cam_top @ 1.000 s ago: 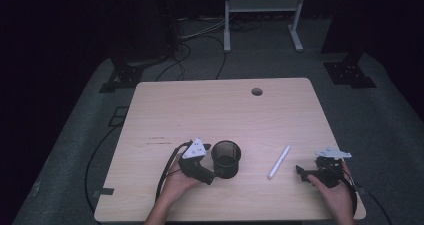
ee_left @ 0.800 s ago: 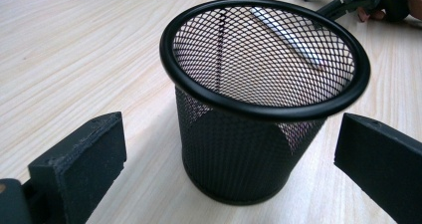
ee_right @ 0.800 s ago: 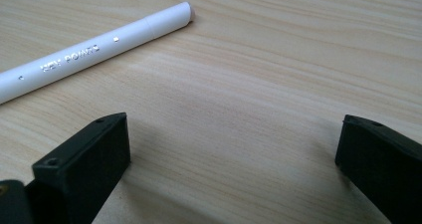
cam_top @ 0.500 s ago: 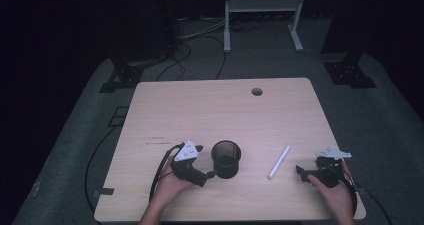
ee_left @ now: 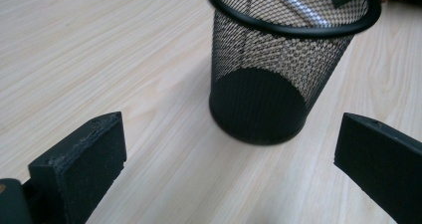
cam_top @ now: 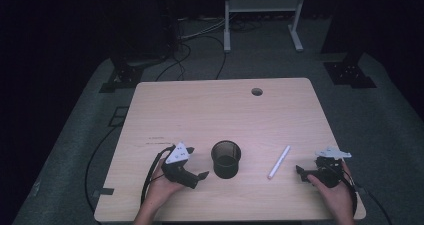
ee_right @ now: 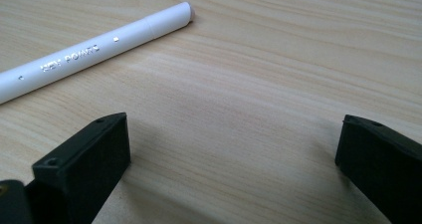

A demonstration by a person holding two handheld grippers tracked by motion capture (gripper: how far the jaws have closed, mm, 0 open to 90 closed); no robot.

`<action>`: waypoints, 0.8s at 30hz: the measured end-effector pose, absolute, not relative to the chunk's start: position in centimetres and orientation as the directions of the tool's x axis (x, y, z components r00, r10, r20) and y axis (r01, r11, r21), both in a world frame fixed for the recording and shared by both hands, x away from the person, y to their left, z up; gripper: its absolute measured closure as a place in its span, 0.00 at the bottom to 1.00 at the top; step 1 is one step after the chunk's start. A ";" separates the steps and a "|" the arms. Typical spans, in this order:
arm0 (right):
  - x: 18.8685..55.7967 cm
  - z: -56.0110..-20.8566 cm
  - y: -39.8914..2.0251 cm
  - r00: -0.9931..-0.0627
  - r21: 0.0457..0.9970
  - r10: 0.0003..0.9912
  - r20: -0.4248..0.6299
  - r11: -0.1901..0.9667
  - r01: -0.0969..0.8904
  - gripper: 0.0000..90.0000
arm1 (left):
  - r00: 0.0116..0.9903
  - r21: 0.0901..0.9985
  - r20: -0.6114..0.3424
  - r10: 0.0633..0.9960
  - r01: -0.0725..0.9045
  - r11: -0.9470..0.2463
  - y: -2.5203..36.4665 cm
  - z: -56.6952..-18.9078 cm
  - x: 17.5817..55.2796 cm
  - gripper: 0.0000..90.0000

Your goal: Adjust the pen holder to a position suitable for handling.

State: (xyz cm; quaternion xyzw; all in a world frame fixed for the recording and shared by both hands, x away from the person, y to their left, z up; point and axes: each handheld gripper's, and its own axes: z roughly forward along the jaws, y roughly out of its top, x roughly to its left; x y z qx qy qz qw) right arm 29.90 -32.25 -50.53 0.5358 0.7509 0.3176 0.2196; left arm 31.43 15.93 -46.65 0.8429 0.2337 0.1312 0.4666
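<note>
While spread wide on both tools, the black jaws clamp nothing: bare wood between them in the left gripper view and in the right gripper view alike. Left gripper, held in the left hand, now drawn back from the black wire-mesh cup and parted from it by a strip of tabletop, where a second ago sat against the cup's wall and half a second ago just beside it. Seen in the left gripper view, the same cup upright ahead of the open jaws, nearer the right one, touching neither. Cup itself unmoved across the three high views, standing near the front middle of the pale wooden table. Right gripper, in the right hand near the table's front right corner, in the same spot as before, jaws pointing toward the white plastic pen. Pen lying flat on the wood between cup and right gripper, well clear of the cup, unchanged in place and angle. In the right gripper view, the pen ahead of the left jaw, slanting up to the right, small silver lettering along its barrel, not touched by either jaw. Black cable looping from the left gripper past the wrist toward the table's front edge.
</note>
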 end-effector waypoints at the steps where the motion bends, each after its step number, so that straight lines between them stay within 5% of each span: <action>1: 29.9 -50.5 -32.3 -0.329 0.712 0.944 0.010 0.224 0.665 0.00 | 0.854 0.845 0.002 0.521 0.277 -0.457 16.2 -46.7 31.4 0.00; 24: 29.9 -50.5 -32.2 -0.329 0.712 0.944 0.011 0.224 0.665 0.00 | 0.795 0.810 0.020 0.607 0.342 -0.475 20.3 -47.2 30.9 0.00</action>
